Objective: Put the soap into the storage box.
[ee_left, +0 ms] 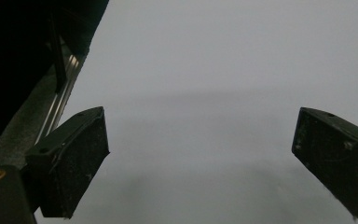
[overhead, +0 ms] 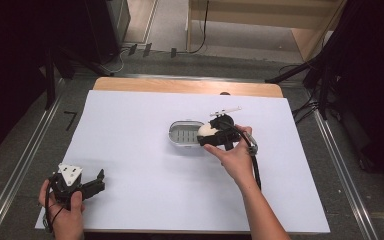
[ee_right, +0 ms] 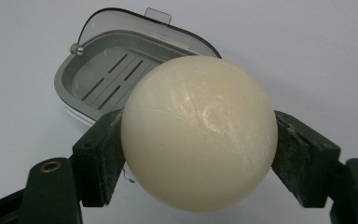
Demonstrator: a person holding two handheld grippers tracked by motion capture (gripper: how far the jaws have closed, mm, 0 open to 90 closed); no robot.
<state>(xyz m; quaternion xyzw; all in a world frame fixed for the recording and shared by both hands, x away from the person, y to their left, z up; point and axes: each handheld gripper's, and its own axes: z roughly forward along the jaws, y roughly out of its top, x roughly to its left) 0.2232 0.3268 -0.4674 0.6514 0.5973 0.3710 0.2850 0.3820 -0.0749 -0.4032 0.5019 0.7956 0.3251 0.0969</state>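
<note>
High view: the right gripper, just right of frame centre, holds a smooth cream-white round soap ball at the right rim of the open grey oval plastic soap box; the left gripper rests idle at the lower left on the white table cover. Left gripper view: its jaws stand wide apart with nothing between them. Right gripper view: the jaws pinch the ball only at its sides, in front of the box, so the slick curve could squirt out, or a release over the rim could send it rolling off
</note>
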